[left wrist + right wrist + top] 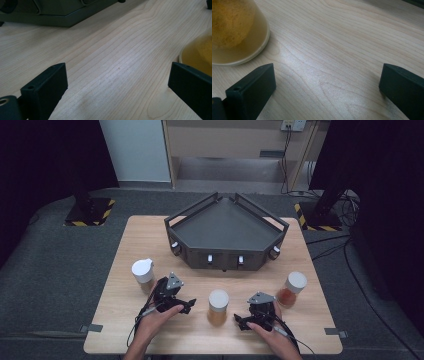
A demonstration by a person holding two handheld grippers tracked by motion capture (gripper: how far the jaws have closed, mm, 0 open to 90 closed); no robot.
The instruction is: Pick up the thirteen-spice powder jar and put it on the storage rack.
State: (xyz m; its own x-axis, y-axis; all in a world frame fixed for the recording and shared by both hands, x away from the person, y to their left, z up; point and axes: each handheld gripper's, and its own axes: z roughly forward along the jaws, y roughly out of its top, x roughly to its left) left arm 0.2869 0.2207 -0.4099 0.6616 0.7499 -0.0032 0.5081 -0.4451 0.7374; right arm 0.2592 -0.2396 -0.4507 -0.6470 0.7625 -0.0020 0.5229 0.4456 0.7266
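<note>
Three jars (218, 306) stand by two grippers (186, 308), both with jaws apart.

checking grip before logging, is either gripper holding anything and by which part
Nothing is held. The left gripper and right gripper are both open over bare table.

Wide-apart tongs (117, 82) over bare table (105, 57) — yellow jar (198, 56) right.

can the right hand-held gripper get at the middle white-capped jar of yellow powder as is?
Probably yes. The right hand-held gripper rests open on the wooden table, and the middle white-capped jar of yellow powder stands just beside it, with bare wood between them.
</note>
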